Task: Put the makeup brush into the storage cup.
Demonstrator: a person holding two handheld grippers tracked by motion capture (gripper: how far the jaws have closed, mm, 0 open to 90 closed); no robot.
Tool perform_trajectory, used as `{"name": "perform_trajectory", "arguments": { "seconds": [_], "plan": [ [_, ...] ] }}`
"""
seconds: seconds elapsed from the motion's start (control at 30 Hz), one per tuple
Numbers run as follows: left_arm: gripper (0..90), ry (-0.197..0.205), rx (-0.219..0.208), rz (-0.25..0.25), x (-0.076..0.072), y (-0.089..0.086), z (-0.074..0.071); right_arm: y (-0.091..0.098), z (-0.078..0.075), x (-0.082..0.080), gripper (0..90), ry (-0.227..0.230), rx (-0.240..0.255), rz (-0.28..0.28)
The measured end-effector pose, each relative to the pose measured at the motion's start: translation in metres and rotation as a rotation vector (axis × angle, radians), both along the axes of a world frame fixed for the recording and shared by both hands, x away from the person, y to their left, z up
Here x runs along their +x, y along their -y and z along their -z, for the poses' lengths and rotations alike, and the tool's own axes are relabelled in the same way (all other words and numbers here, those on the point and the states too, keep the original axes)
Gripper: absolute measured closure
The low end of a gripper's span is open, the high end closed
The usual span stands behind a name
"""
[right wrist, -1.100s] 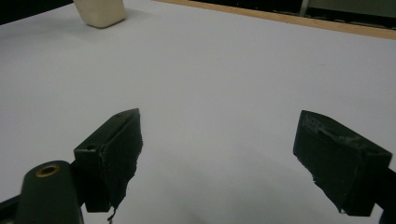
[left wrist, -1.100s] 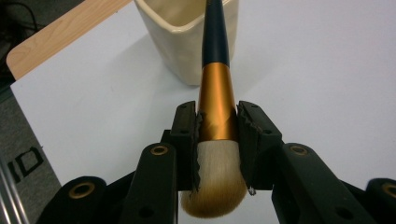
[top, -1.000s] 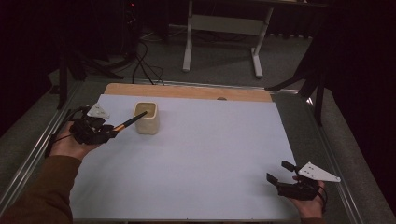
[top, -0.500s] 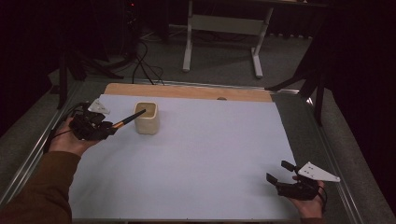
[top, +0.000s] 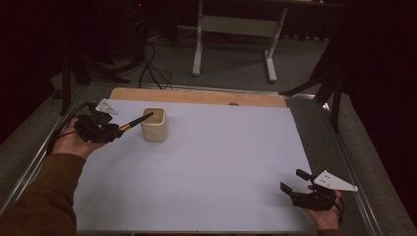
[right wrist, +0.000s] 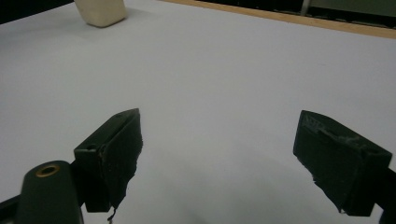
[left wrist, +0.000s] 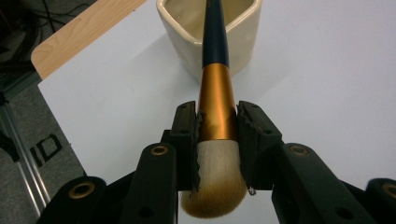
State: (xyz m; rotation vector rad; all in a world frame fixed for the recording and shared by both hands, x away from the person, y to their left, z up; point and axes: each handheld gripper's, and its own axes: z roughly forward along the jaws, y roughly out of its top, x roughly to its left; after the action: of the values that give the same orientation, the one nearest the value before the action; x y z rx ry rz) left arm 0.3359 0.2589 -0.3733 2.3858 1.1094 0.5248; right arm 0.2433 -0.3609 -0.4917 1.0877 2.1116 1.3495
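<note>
Counts first: one makeup brush with a black handle, copper-coloured ferrule and pale bristles [left wrist: 215, 107], one cream ceramic cup with rounded corners [top: 155, 124], one white sheet [top: 206, 167] covering the tabletop [top: 196, 96], whose light wood edge showed at twelve o'clock, and two hand-held tools.

In the high view the left tool [top: 116, 130] sat at about ten o'clock on the sheet, carried in a hand [top: 74, 142] with a brown sleeve [top: 34, 196]. Its jaws were clamped on the brush at the ferrule, where the bristles begin; the left gripper view showed both pads pressed against the copper band, the bristle tuft pointing back toward the camera. The black handle reached forward, its tip over the cup's open mouth, and the cup stood just beside the tool, toward three o'clock from it.

The right tool [top: 290, 183] rested at about five o'clock, well apart from cup and brush, its jaws standing wide apart with nothing between them.

At the sheet's left edge in the left gripper view, dark letters on the grey frame read roughly "ID" [left wrist: 46, 148]; nothing more was legible.
</note>
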Motion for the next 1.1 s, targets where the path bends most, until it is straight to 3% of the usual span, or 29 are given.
{"name": "perform_trajectory", "arguments": {
  "seconds": [1.1],
  "plan": [
    [69.8,-0.027,0.044,-0.004,0.016,0.01,-0.01,0.0,0.0,0.001,14.9,-0.002,0.002,-0.004]
  ]
}}
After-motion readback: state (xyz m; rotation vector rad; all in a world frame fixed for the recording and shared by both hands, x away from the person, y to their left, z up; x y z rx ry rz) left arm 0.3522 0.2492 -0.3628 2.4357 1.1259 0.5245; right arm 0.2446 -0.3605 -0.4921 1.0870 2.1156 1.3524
